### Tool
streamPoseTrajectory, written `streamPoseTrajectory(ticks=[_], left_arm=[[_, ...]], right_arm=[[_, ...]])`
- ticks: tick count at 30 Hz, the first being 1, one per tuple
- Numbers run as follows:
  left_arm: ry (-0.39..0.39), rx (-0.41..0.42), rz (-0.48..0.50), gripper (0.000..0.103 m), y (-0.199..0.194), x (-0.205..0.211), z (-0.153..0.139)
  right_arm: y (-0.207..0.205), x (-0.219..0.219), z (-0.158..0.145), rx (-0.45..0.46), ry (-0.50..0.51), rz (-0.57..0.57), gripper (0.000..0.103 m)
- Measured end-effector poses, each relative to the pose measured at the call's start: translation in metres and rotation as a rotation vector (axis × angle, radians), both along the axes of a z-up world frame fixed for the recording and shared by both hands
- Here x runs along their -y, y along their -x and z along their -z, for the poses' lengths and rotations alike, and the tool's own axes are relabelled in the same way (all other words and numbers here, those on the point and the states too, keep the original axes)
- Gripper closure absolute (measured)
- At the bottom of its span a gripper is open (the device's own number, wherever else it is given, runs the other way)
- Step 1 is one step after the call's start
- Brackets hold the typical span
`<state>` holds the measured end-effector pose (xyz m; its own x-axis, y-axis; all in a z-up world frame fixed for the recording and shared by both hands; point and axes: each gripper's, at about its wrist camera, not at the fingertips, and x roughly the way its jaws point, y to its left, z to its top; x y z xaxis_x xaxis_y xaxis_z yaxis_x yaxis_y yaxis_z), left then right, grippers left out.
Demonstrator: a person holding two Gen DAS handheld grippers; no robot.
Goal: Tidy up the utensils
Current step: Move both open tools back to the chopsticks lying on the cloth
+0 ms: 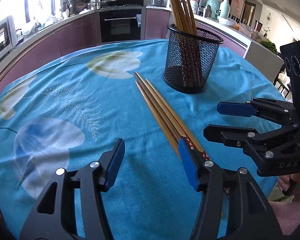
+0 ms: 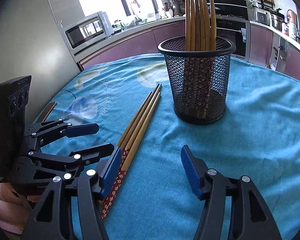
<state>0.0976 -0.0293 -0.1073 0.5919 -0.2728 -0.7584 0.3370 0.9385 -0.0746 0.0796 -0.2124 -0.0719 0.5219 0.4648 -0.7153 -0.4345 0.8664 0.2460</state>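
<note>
Chopsticks' (image 1: 162, 112) patterned ends hidden, perhaps under gripper fingers

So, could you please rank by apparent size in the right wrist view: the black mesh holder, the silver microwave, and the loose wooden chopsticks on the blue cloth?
1. Black mesh holder.
2. Loose wooden chopsticks.
3. Silver microwave, though it stands farther away, so its real size is unsure.

The red flower-patterned handle ends of the loose wooden chopsticks (image 1: 162, 118) on the blue flowered tablecloth (image 1: 70, 104) are partly hidden behind a blue-padded finger (image 1: 187, 166) of the left gripper (image 1: 150, 161). In the right wrist view, a finger (image 2: 110, 172) of the right gripper (image 2: 148, 168) covers them. Inside the black wire-mesh cup (image 1: 192, 64), the lower parts of the standing chopsticks (image 1: 180, 10) show only dimly through the mesh. Their tips are cut off by the upper picture edge in the left wrist view.
</note>
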Motion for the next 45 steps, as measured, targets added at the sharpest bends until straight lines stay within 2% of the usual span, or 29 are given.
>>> streamPoseTrajectory(ticks=[16,20,24,27,31,34,41,45], left_arm=[[-0.013,-0.006,0.003,0.045,-0.002,0.004,0.004],[-0.009,-0.014,-0.001,0.053,-0.004,0.003,0.005],[-0.011,-0.014,-0.002,0.054,-0.004,0.003,0.006],[-0.016,-0.016,-0.008,0.063,-0.005,0.002,0.007],[-0.004,-0.021,-0.015,0.068,-0.008,-0.002,0.007],[0.002,-0.024,-0.018,0.069,-0.008,-0.003,0.007],[0.003,-0.024,-0.019,0.069,-0.008,-0.003,0.007],[0.007,-0.025,-0.020,0.069,-0.008,-0.004,0.008]], right_arm=[[0.000,-0.008,0.002,0.010,0.025,0.000,0.044],[0.000,-0.009,0.003,0.009,0.024,0.002,0.044],[0.000,-0.009,0.003,0.009,0.025,0.002,0.044],[0.000,-0.010,0.004,0.013,0.037,-0.003,0.044],[-0.001,-0.016,0.004,0.020,0.059,-0.011,0.045],[-0.003,-0.021,0.005,0.019,0.077,-0.017,0.050],[-0.005,-0.026,0.010,0.012,0.119,-0.020,0.051],[-0.007,-0.029,0.011,0.012,0.145,-0.012,0.057]])
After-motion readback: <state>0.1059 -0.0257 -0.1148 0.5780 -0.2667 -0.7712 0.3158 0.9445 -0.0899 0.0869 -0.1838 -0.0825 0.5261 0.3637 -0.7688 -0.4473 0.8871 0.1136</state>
